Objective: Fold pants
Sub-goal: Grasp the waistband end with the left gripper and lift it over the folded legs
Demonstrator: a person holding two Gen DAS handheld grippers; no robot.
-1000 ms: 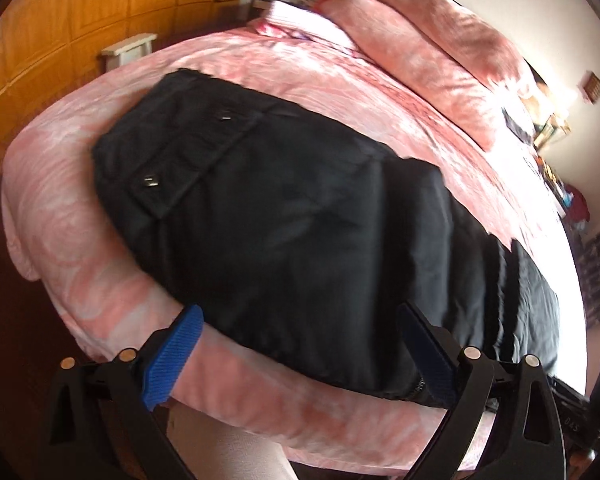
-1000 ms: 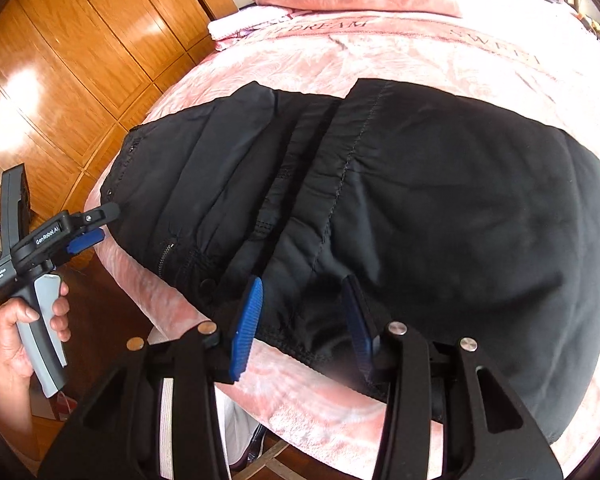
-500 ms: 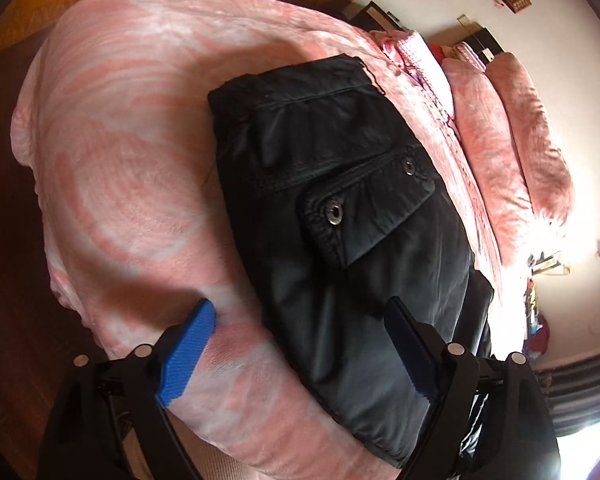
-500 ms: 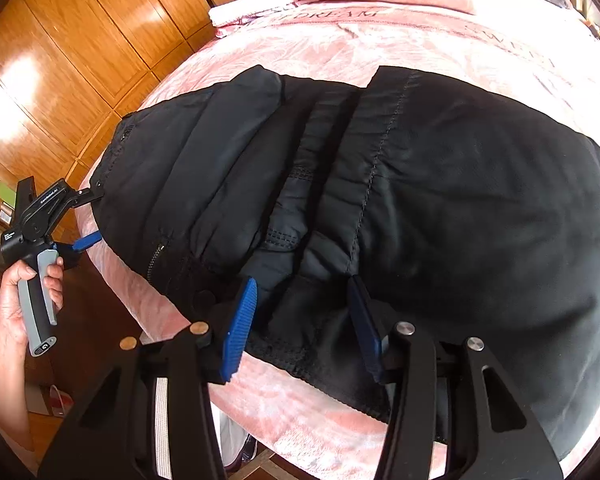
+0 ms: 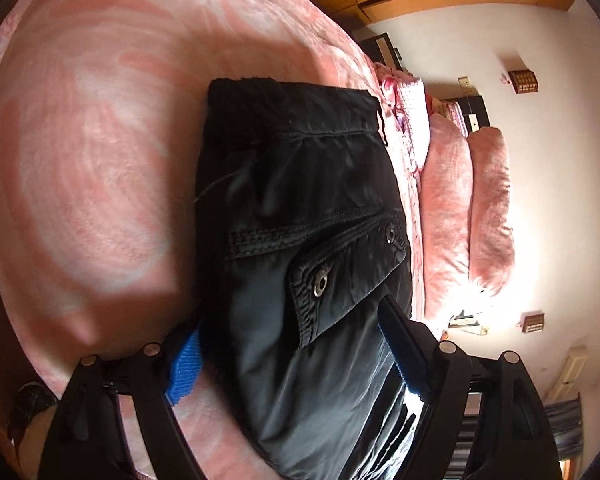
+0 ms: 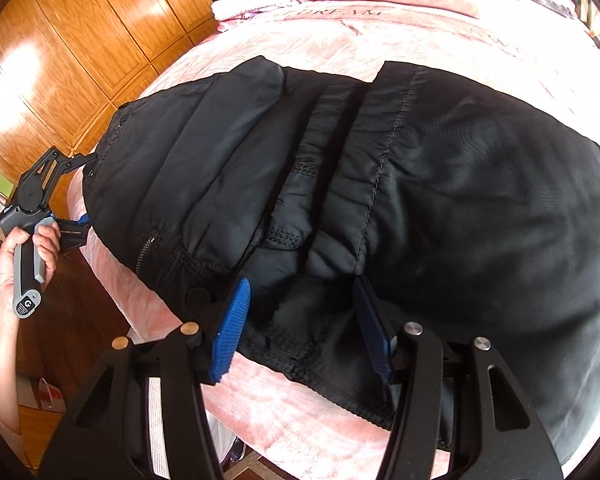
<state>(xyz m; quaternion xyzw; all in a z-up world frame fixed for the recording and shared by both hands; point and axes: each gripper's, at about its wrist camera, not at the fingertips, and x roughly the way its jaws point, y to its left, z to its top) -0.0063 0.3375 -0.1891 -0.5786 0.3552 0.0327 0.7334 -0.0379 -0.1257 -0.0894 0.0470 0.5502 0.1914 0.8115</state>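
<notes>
Left tool (image 5: 296, 354) now astride pants (image 5: 300, 216) edge.

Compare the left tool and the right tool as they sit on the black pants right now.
The left tool is at the end with the snap pocket flap; the right tool is at the near edge beside the zipper. The left tool's fingers straddle the pants across their edge, one finger over fabric; the right tool's gap looks narrower. Both are open with blue pads.

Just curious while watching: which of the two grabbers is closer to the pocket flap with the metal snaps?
Left. The left gripper has its jaws astride the pocket flap. The right gripper sits further along the pants, at the near hem.
</notes>
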